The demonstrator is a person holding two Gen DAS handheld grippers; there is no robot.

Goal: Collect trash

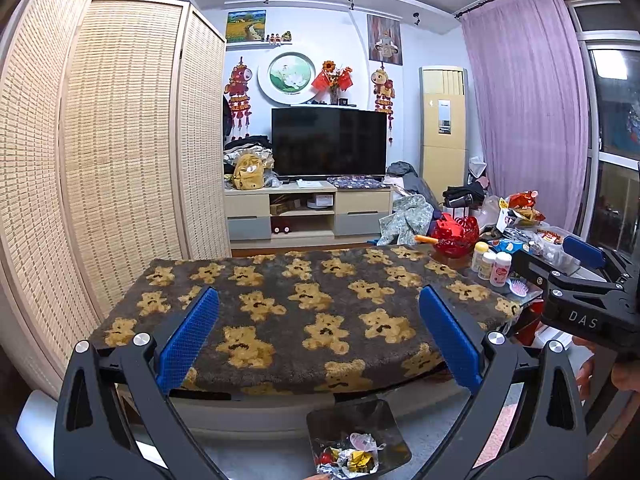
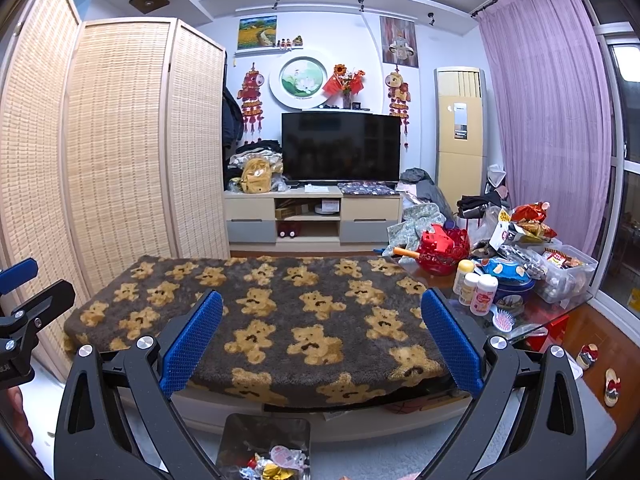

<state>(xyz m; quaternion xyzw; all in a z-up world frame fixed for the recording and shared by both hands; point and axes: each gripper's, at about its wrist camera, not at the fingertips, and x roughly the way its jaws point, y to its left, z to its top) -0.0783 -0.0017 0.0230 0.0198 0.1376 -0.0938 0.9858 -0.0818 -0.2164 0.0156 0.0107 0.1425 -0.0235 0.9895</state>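
A dark trash bin stands on the floor below the table's near edge, with crumpled wrappers inside; the right wrist view shows the same bin and wrappers. My left gripper is open above the bear-patterned table cover, with nothing between its blue pads. My right gripper is also open and holds nothing. Each gripper shows at the edge of the other's view: the right one and the left one.
Clutter fills the table's right end: a red basket, small bottles, snack bags, a clear box and a pink hairbrush. A folding screen stands to the left, a TV cabinet behind. Slippers lie on the floor.
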